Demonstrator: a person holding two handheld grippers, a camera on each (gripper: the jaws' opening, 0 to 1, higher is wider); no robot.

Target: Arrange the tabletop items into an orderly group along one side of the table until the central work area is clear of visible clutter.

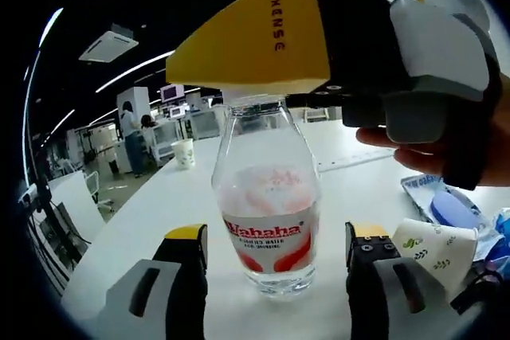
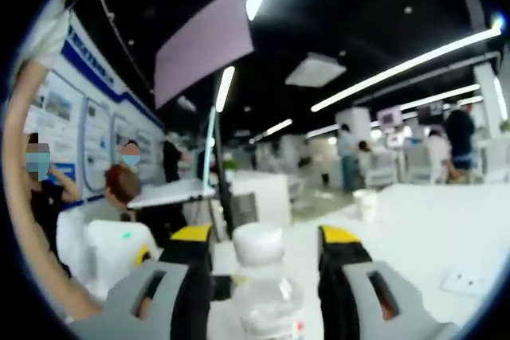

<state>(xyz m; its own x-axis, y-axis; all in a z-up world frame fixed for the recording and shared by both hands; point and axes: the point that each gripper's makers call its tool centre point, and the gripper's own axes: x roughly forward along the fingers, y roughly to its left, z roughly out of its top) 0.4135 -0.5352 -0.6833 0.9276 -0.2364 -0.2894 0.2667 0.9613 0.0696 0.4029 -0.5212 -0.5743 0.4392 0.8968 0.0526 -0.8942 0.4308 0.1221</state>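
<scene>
A clear Wahaha water bottle (image 1: pixel 269 220) with a red-and-white label stands upright on the white table (image 1: pixel 159 205). My left gripper (image 1: pixel 276 233) is open, its yellow-tipped jaws on either side of the bottle's lower half with a small gap on each side. My right gripper (image 1: pixel 263 61), held by a hand (image 1: pixel 398 139), comes in from the upper right, and its yellow jaw covers the bottle's top. In the right gripper view the bottle's white cap (image 2: pixel 258 243) sits between the jaws of the right gripper (image 2: pixel 259 236), which is open and wider than the cap.
A paper cup (image 1: pixel 183 152) stands far back on the table. At the right lie a tipped patterned paper cup (image 1: pixel 438 249) and a blue packet (image 1: pixel 448 206). People stand around desks (image 2: pixel 351 157) in the background, and a person sits at the left (image 2: pixel 119 185).
</scene>
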